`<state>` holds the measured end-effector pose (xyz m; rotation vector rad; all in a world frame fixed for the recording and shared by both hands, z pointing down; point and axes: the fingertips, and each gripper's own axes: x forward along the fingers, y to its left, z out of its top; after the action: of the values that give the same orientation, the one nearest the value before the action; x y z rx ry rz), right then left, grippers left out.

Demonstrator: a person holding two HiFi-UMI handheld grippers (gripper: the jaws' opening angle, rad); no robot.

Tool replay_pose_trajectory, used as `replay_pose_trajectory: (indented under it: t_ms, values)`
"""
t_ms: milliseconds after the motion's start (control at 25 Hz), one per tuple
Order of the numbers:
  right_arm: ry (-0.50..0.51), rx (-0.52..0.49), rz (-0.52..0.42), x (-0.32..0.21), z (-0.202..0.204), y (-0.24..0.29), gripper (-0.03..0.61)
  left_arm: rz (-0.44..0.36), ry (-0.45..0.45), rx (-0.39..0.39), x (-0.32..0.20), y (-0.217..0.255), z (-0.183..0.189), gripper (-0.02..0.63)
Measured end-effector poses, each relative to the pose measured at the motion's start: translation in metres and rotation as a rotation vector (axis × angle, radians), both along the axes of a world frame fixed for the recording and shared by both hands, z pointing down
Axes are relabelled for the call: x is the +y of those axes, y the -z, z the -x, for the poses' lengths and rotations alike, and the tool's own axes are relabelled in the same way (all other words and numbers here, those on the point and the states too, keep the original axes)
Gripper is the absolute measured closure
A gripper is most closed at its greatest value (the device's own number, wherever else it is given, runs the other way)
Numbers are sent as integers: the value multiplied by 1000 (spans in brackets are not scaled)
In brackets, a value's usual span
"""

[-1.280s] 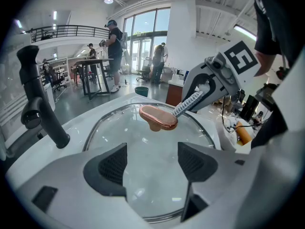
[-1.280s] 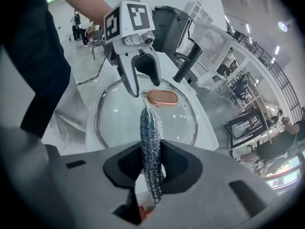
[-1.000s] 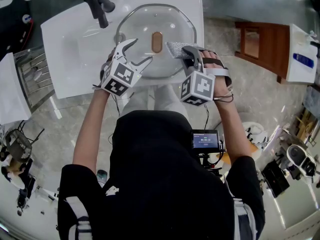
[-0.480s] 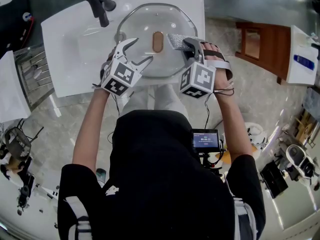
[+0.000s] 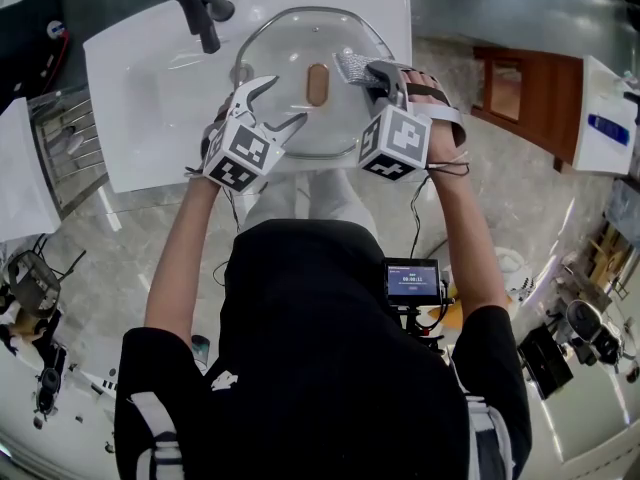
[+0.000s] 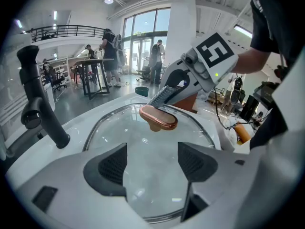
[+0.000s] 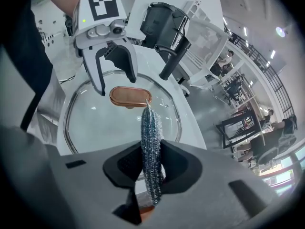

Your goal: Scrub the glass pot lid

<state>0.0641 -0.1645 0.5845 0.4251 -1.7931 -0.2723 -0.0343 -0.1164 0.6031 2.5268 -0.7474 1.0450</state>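
- Glass pot lid [image 5: 300, 43] lies knob-up in the white sink [image 5: 130, 98]; its copper-coloured knob [image 5: 318, 83] is taken as the reference point.
- Right gripper [image 7: 150, 165]: jaws closed on a silver mesh scourer [image 7: 149, 128], held on edge. The scourer's free end reaches just to the right of the knob, over the glass. Contact with the glass cannot be told.
- Left gripper [image 6: 152, 163]: jaws wide apart, gripping nothing. It sits on the near-left side of the knob, over the lid's near rim. Glass shows in the gap and the knob lies beyond the tips.
- Black faucet [image 5: 195, 8] stands far-left of the knob, outside the lid's rim.
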Motion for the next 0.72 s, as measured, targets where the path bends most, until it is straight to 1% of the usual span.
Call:
replay_pose_trajectory:
  t_ms: [720]
  values:
    - [27, 1, -19, -25, 16, -4, 503, 2, 8, -5, -1, -2, 0, 310]
